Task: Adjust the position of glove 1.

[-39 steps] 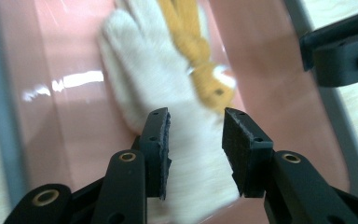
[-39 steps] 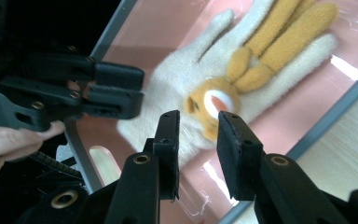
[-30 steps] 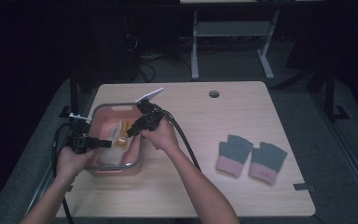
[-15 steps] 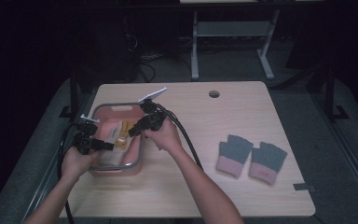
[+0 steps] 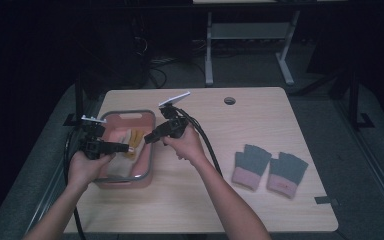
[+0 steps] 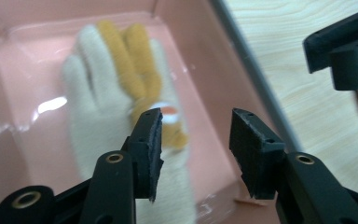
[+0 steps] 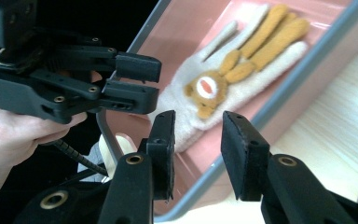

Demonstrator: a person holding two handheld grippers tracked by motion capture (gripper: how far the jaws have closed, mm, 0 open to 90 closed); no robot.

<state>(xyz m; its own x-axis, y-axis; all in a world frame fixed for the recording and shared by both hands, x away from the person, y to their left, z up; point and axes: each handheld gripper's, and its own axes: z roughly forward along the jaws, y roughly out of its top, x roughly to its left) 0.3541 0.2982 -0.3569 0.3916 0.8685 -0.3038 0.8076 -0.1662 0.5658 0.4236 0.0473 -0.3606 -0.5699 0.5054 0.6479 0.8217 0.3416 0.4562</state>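
Both forearms bare, no sleeves in view. Left gripper (image 5: 121, 147): black body, grey three-cornered plate on top, black cable trailing off it. Right gripper (image 5: 149, 137): same black build, pale plate, thick black cable along the forearm. Fingers (image 6: 150, 144) black, flat ribbed pads with small holes. Brass-coloured rivets at the linkage pivots.

We are in what looks like a lab or recording room rather than a home. Our light wooden table with a round cable hole (image 5: 229, 100) stands on grey carpet (image 5: 360, 165), and the surroundings are kept dark. Behind it we see a white metal desk frame (image 5: 245, 35) and loose black cables on the floor (image 5: 155, 70), and black stands (image 5: 352, 100) flank the table.
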